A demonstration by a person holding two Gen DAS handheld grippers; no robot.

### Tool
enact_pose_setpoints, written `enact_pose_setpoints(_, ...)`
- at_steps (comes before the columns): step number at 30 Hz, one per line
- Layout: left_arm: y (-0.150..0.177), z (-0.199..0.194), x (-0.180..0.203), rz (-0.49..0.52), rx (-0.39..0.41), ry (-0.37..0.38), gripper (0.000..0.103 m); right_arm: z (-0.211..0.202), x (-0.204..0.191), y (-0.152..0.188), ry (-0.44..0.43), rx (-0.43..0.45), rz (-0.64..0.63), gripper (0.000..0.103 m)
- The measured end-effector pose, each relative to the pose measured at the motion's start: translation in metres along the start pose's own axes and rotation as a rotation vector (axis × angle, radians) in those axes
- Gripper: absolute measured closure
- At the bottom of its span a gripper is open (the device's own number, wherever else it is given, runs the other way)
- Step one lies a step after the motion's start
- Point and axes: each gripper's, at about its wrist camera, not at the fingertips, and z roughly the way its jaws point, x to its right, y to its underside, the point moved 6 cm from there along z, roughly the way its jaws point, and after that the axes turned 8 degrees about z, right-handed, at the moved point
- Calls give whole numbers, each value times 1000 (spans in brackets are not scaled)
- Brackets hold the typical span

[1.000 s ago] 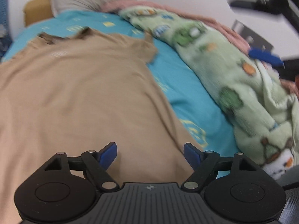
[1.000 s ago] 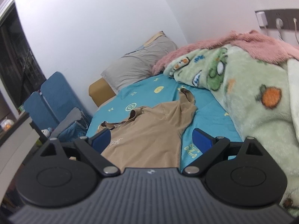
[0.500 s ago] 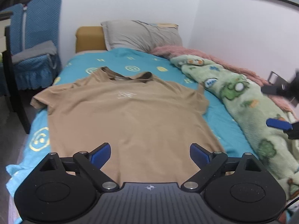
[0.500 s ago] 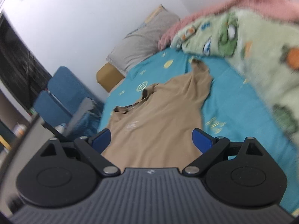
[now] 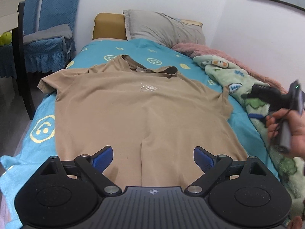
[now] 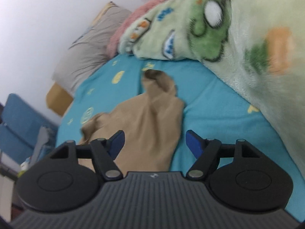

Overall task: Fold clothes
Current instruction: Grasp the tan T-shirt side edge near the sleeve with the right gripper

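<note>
T-shirt (image 5: 144, 106) bears unreadable white chest print (image 5: 147, 87); left gripper (image 5: 153, 157) wide, right gripper (image 6: 155, 142) closing, both empty.

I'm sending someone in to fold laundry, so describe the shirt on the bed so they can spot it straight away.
On the bed with the turquoise sheet, the tan T-shirt lies spread flat, collar toward the grey pillow. It is the only plain tan piece there, with a small white chest print, unlike the green cartoon blanket beside it.
</note>
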Motion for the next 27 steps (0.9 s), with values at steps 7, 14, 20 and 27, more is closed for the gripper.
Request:
enact_pose_setpoints(7, -6, 38, -22, -82, -21, -23, 10, 71, 15, 1, 17, -18, -90, 44)
enact_pose_setpoints(14, -1, 56, -20, -63, -53, -26, 10, 80, 16, 1, -15, -7, -99, 95)
enact_pose_setpoints(20, -2, 43, -18, -67, -17, -35, 10, 36, 30, -5, -59, 46, 11, 98)
enact_pose_setpoints(27, -2, 36, -11, -50, -1, -47, 10, 42, 47, 4, -100, -61, 171, 92)
